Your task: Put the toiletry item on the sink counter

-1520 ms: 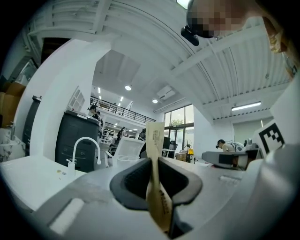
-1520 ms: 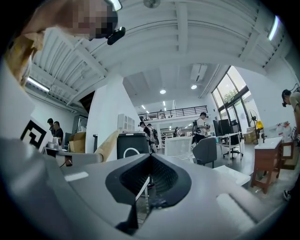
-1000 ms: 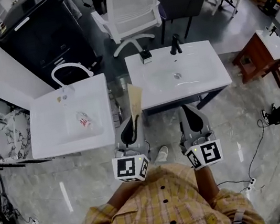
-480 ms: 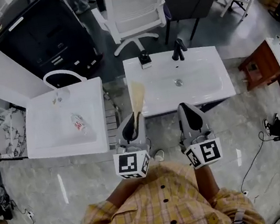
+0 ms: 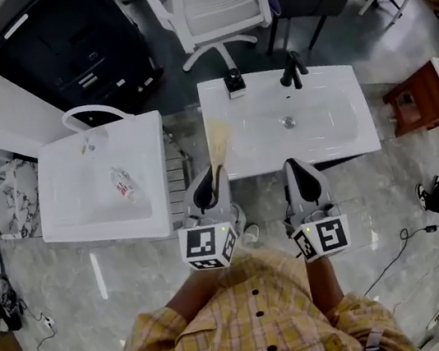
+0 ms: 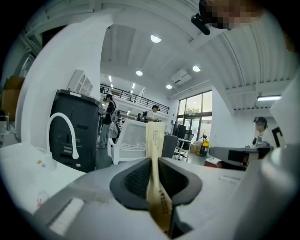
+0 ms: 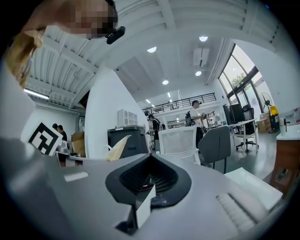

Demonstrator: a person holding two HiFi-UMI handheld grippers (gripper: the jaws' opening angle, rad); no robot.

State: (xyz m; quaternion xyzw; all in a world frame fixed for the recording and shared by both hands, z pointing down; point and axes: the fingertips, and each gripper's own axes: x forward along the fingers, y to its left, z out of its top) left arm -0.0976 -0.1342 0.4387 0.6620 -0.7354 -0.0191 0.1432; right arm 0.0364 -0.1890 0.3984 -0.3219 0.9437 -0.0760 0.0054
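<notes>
The packet is a flat, slim, tan sachet with a line of dark print down its side, too small to read. It stands upright, clamped at its lower end in the left tongs. In the head view the packet overlaps the front left corner of the right sink. The right tongs are clenched on nothing. A bottle with an unreadable red label lies in the left sink.

The left gripper and right gripper have come up to the front edge of the white rectangular sink counter. The flat tan paper sachet now overlaps its near left corner.
</notes>
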